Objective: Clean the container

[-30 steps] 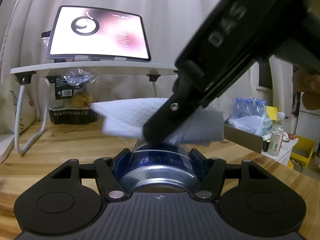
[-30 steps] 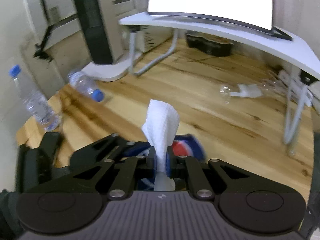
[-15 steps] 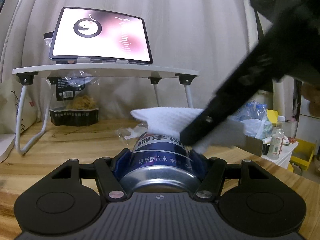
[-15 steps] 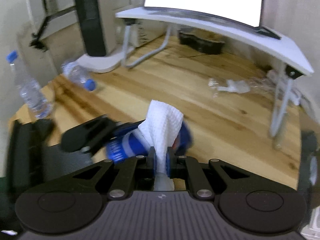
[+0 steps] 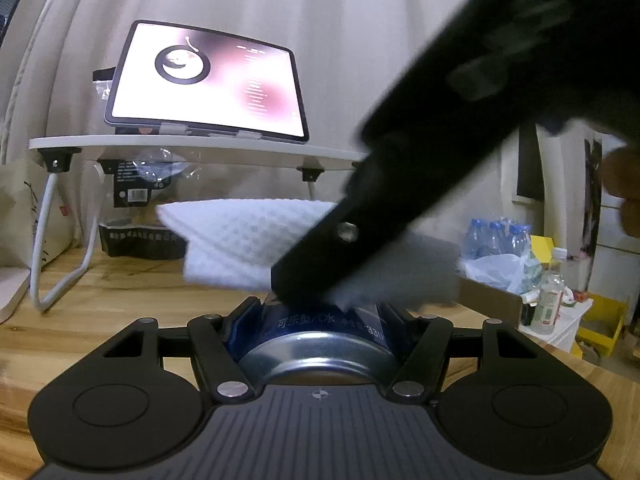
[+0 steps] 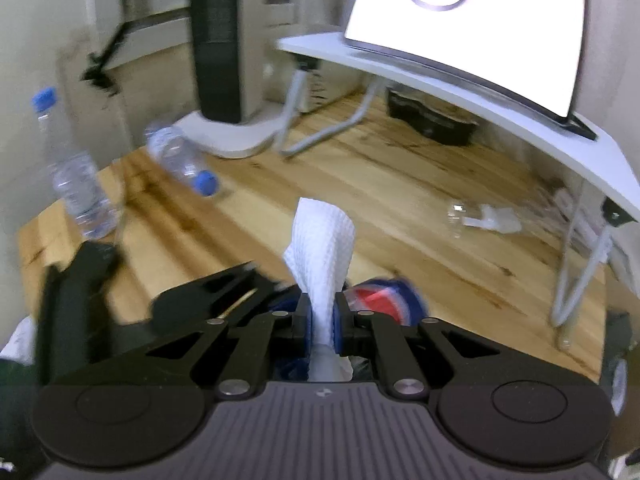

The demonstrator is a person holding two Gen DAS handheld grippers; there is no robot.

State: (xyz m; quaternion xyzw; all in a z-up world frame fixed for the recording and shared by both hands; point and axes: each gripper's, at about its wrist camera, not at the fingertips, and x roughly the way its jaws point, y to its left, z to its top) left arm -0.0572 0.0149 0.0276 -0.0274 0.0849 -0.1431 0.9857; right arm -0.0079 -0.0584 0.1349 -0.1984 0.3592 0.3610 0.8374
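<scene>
While your left gripper (image 5: 320, 320) clamps the blue metal soda can (image 5: 316, 336) between its fingers, the can lies on its side with its silver base toward the camera, raised above the wooden surface (image 5: 100, 300). Your right gripper (image 6: 322, 316) has its fingers clenched on a folded white waffle-textured paper towel (image 6: 320, 248), which sticks up past the fingertips. In the left wrist view that towel (image 5: 248, 244) spreads across the top of the can, with the right gripper's black body (image 5: 400, 208) slanting down from the upper right onto it. In the right wrist view the can (image 6: 380, 300) shows just right of the towel, blurred. Farther off, a white folding lap table (image 5: 192, 148) stands on the surface carrying a lit tablet (image 5: 208, 80), with a dark bag (image 5: 140, 236) beneath it. On the far left of the right wrist view, one clear plastic bottle with a blue cap (image 6: 72, 176) stands upright and another (image 6: 180, 156) lies on its side.
</scene>
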